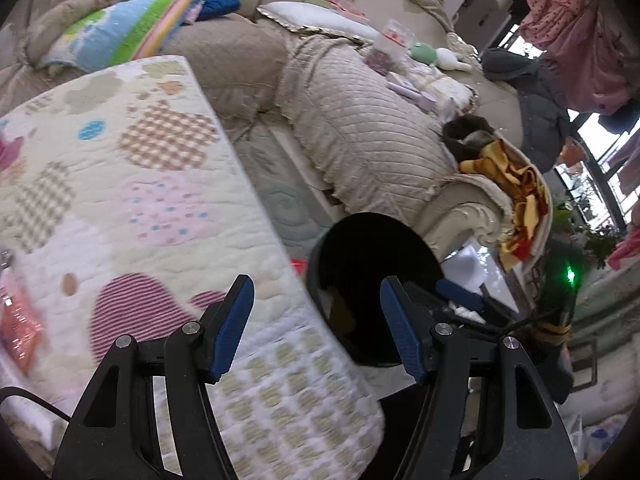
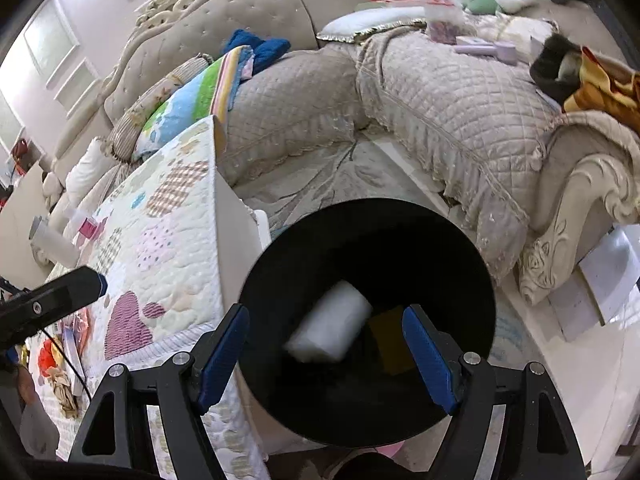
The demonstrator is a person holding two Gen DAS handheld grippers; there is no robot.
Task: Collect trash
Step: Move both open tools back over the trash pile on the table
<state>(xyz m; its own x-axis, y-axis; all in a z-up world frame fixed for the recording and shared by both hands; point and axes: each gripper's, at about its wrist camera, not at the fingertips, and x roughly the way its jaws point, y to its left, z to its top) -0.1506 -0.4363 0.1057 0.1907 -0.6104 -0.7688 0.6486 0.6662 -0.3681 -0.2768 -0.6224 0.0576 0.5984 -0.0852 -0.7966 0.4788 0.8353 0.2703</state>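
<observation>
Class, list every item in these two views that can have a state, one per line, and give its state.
left gripper: open, holding nothing.
right gripper: open above the bin, holding nothing.
black bin: open-topped, upright, partly filled.
white wad: blurred, inside the bin mouth, touching neither finger.
yellow piece: lying inside the bin.
quilted cover: spread flat over the table.

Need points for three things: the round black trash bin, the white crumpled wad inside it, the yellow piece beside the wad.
Round black trash bin (image 2: 476, 248): right wrist view, on its far inner wall.
White crumpled wad (image 2: 330, 322): right wrist view, on its blurred middle, inside the bin.
Yellow piece (image 2: 390, 344): right wrist view, on its flat face.
</observation>
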